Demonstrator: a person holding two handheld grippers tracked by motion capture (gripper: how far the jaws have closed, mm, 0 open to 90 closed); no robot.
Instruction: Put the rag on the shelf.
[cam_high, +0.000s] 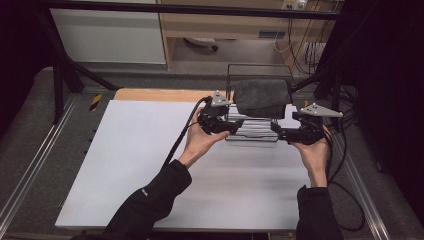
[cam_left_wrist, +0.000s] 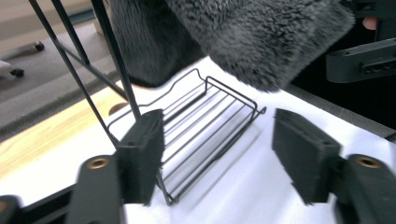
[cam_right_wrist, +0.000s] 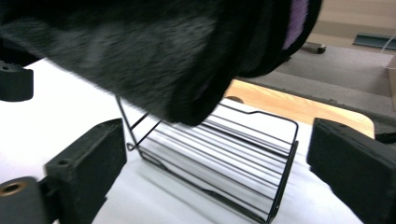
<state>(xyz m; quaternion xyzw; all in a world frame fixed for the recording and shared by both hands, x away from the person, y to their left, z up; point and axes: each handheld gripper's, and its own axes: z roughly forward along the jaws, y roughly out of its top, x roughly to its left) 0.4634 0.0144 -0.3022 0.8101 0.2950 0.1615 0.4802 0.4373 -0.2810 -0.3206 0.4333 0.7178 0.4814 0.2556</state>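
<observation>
Dark fluffy towel draped over black wire rack.
Towel (cam_high: 262, 97) on rack (cam_high: 252, 131), far tabletop (cam_high: 150, 160); soft, limp, probably light: grip hanging edge. Left tongs (cam_left_wrist: 219, 154) and right tongs (cam_right_wrist: 219, 172) both spread, empty.

dark fuzzy cloth (cam_right_wrist: 154, 56) draped over black wire rack (cam_right_wrist: 224, 163); jaws apart

We take this for a lab or test room. Beyond the tongs (cam_high: 252, 129), the white-topped bench (cam_high: 150, 165) sits inside a black metal frame (cam_high: 60, 60), and past it cables (cam_high: 300, 50) hang by a wall socket (cam_high: 294, 4) above grey carpet (cam_high: 240, 50).
</observation>
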